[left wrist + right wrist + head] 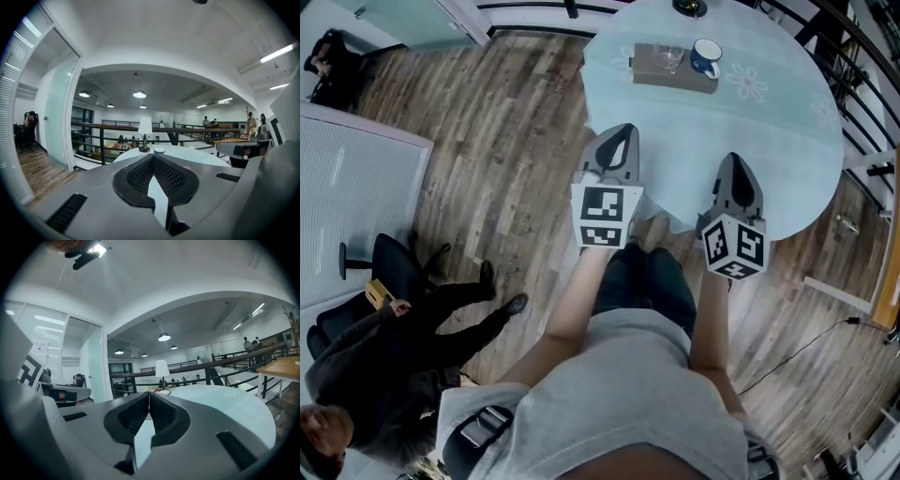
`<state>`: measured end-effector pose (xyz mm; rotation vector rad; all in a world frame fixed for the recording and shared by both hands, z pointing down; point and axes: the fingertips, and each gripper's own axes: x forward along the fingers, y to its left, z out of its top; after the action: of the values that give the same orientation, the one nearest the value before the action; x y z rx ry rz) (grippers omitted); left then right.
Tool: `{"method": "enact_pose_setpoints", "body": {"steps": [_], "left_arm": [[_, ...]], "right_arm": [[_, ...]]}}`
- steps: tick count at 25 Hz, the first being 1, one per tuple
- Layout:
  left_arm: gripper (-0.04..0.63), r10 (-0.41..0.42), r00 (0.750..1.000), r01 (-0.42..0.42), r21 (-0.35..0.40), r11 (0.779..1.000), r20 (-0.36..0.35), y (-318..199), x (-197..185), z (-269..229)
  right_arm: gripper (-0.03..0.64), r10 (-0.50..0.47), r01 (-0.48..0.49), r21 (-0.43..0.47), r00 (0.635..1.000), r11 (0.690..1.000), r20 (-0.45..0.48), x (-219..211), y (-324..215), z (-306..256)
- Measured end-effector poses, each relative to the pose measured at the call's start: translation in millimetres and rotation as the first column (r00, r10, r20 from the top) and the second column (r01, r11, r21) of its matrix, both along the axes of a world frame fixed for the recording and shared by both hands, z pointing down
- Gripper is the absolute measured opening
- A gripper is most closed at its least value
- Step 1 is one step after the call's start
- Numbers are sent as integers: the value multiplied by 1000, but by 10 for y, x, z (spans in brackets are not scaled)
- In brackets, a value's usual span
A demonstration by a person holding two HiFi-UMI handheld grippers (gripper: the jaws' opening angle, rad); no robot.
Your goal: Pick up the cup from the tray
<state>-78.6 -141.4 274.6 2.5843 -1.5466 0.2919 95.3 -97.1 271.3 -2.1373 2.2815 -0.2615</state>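
Observation:
A blue cup (705, 58) with a white inside stands on a brown tray (649, 69) on the far side of a round pale table (741, 131), with a clear glass (669, 57) beside it. My left gripper (620, 132) is at the table's near left edge, its jaws shut and empty. My right gripper (733, 162) hangs over the near part of the table, shut and empty too. Both are well short of the tray. In the left gripper view the cup (159, 150) shows small just past the shut jaw tips (153, 156). The right gripper (149, 393) points across the table (225, 404).
A lamp (145, 127) stands at the table's far edge. A dark railing (862, 84) runs behind and to the right of the table. A person in black (375, 375) sits by an office chair (384, 267) at lower left. A glass partition (58, 112) is at left.

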Motion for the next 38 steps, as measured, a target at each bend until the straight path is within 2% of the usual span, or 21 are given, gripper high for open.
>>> {"method": "enact_pose_setpoints", "body": {"steps": [8, 14, 21, 26, 31, 36, 38], "left_arm": [[6, 9, 1000, -9, -19, 1000, -14, -477, 223, 117], [6, 14, 1000, -14, 4, 1000, 16, -939, 464, 146], [6, 3, 999, -2, -9, 1000, 37, -1459, 684, 265], [6, -3, 998, 6, -50, 999, 62, -1689, 778, 422], [6, 16, 998, -12, -63, 998, 69, -1829, 934, 592], [6, 20, 997, -13, -93, 996, 77, -1898, 1042, 791], [6, 21, 996, -13, -100, 995, 84, -1953, 1088, 855]], "right_arm": [[8, -28, 28, -25, 1000, 999, 14, 227, -514, 204], [8, -77, 77, -44, 997, 996, 7, 460, -1132, 394], [8, -162, 162, -48, 987, 986, -1, 716, -1808, 554], [8, -290, 288, -56, 957, 956, -29, 758, -2155, 726], [9, -350, 346, -82, 936, 934, -40, 777, -2397, 948], [9, -477, 476, -104, 879, 873, 12, 622, -2482, 1198], [11, -497, 496, -109, 868, 862, 19, 638, -2539, 1272]]}}
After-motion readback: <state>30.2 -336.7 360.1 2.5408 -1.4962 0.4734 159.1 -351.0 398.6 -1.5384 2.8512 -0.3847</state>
